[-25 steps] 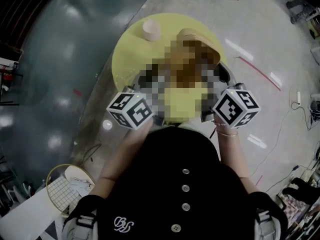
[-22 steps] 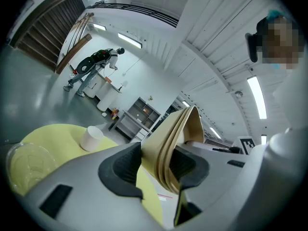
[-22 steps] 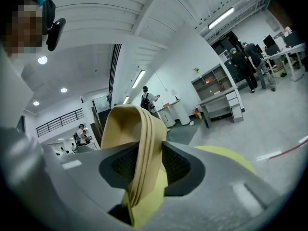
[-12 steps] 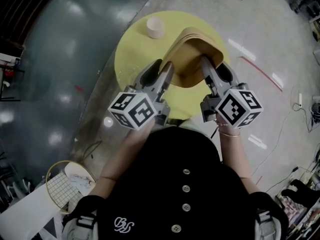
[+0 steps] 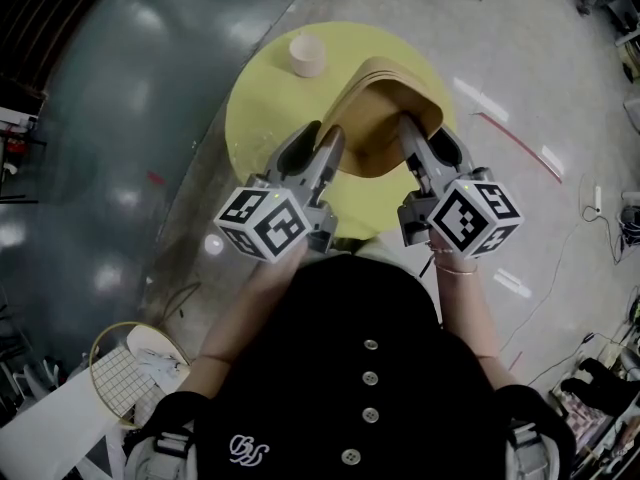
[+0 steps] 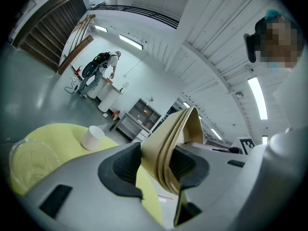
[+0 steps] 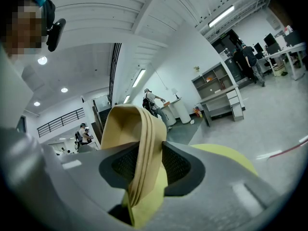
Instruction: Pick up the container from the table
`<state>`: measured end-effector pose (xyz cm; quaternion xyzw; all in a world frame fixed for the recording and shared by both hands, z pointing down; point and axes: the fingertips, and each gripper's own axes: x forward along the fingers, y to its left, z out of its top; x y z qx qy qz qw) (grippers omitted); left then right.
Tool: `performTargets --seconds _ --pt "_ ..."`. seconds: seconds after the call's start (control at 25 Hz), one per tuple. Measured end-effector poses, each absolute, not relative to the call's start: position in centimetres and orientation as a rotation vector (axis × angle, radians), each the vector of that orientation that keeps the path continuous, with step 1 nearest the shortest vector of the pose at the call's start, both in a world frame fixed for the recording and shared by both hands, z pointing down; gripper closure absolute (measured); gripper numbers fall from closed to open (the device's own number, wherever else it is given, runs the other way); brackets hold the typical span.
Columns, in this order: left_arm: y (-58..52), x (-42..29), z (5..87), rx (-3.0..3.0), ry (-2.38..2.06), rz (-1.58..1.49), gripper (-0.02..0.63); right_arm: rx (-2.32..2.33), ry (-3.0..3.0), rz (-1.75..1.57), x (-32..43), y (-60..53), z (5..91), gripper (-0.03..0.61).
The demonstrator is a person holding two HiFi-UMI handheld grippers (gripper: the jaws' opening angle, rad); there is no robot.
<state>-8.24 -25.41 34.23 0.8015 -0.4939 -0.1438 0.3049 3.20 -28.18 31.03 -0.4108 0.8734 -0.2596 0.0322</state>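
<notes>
Over the round yellow bench (image 5: 258, 118), the tan, layered, bowl-shaped container (image 5: 385, 118) hangs tilted. The left gripper (image 5: 328, 140) is clamped on its left rim and the right gripper (image 5: 410, 128) on its right rim. A small cream cup (image 5: 306, 55) stands on the bench beyond, apart from it.

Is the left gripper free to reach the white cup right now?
Probably not: the left gripper is clamped on the tan container rim, as is the right gripper. It would need to let go first; the white cup sits beyond on the table.
</notes>
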Motion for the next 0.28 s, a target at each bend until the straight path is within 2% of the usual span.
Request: performTargets --seconds 0.28 --pt "-24.8 -7.82 34.21 2.122 -1.305 -0.38 0.46 -1.266 2.688 -0.801 3.63 -27.59 30.96 0.462"
